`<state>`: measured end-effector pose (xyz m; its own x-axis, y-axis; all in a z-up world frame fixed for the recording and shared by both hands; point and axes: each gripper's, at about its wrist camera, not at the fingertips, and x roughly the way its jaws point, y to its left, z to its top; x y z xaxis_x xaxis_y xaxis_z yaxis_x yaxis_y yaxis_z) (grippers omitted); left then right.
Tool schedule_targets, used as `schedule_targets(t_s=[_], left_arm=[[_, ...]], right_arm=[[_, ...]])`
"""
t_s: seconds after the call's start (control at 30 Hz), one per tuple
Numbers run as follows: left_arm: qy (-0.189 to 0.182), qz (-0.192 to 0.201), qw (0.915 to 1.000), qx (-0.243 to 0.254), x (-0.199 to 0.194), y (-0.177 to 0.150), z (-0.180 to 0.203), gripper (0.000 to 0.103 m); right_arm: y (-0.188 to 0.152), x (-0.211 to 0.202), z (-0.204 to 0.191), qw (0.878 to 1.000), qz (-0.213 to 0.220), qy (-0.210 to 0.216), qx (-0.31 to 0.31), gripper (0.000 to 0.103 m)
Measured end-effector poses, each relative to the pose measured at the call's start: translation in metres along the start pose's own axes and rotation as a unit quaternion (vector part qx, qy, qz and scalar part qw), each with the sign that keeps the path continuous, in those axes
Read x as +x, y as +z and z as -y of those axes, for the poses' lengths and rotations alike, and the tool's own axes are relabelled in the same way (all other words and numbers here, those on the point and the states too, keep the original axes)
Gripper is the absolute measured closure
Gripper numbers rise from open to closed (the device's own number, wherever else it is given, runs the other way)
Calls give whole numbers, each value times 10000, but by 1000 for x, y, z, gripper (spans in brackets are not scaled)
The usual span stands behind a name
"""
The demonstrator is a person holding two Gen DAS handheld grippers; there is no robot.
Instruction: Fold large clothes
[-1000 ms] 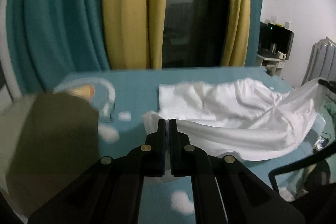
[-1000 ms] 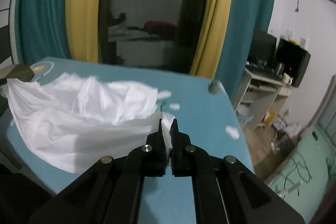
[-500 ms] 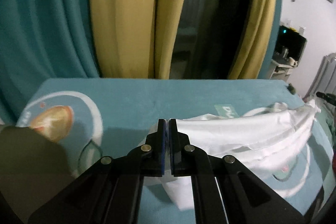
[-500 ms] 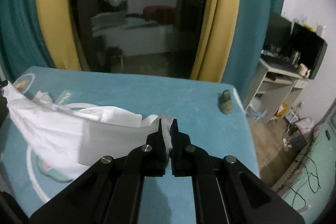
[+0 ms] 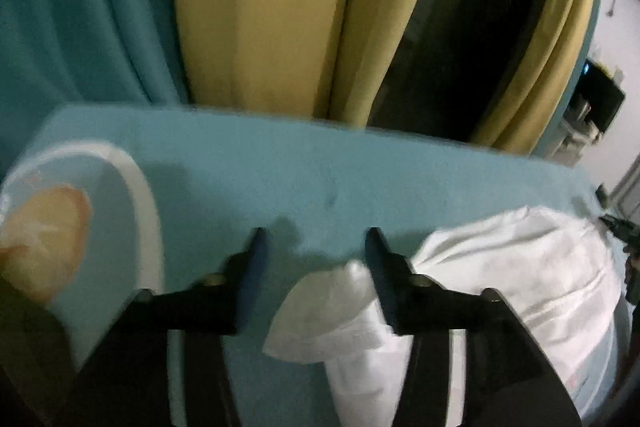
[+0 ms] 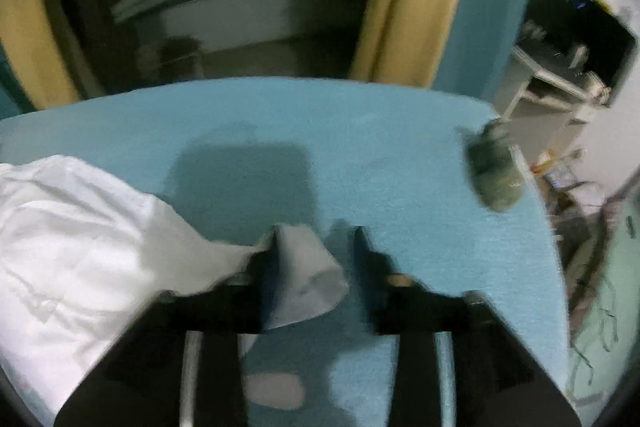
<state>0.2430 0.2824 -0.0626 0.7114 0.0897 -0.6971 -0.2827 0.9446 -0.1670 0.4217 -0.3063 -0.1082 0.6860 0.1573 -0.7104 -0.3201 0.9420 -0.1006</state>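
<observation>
A white garment (image 5: pixel 520 275) lies folded over on the teal table cover (image 5: pixel 320 167). My left gripper (image 5: pixel 314 241) is open; a loose corner of the garment (image 5: pixel 320 315) lies between its fingers, against the right finger. In the right wrist view the same garment (image 6: pixel 72 227) lies at the left. My right gripper (image 6: pixel 316 239) is open; another corner of the garment (image 6: pixel 308 275) rests against its left finger. Both frames are motion-blurred.
Teal and yellow curtains (image 5: pixel 260 7) hang behind the table's far edge. A white ring print with an orange patch (image 5: pixel 44 227) marks the cover at the left. A small grey-green object (image 6: pixel 496 171) sits near the table's right edge. A desk with clutter (image 6: pixel 560 75) stands beyond.
Both grippers carried the garment's edge toward the far side of the table and lowered it. Both have opened and let go of the corners they held.
</observation>
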Motion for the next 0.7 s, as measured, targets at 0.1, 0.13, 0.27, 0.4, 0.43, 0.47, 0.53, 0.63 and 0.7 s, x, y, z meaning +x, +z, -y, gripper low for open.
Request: schedule_targets(t_s=[0.1, 0.13, 0.27, 0.4, 0.43, 0.47, 0.53, 0.63, 0.7], left_arm=[[-469, 45, 9976, 515, -32, -9, 32, 49], [-688, -38, 9947, 761, -37, -15, 47, 49], [-1561, -1094, 9712, 1429, -17, -50, 102, 49], [-1438, -1608, 9629, 1619, 17, -62, 122, 49], [-1425, -1611, 9636, 1591, 19, -59, 124, 49], [-1374, -1589, 9653, 1552, 23, -53, 125, 49], [-1258, -1494, 9684, 1548, 26, -41, 128, 49], [-1237, -1483, 9666, 1684, 42, -25, 135, 49], [-1184, -1530, 9666, 1679, 62, -13, 132, 49]], right_arm=[[-6, -53, -13, 9964, 644, -527, -152, 50], [-11, -76, -22, 9949, 936, -315, -190, 50], [-30, -97, -68, 9792, 317, 1936, -525, 50], [-47, -72, -112, 9475, -669, 3024, -797, 50], [-46, -63, -116, 9481, -778, 2966, -842, 49], [-42, -58, -116, 9500, -794, 2908, -817, 49], [-29, -49, -112, 9528, -741, 2845, -754, 50], [-7, -31, -102, 9569, -595, 2733, -780, 50], [10, -15, -100, 9629, -589, 2542, -696, 49]])
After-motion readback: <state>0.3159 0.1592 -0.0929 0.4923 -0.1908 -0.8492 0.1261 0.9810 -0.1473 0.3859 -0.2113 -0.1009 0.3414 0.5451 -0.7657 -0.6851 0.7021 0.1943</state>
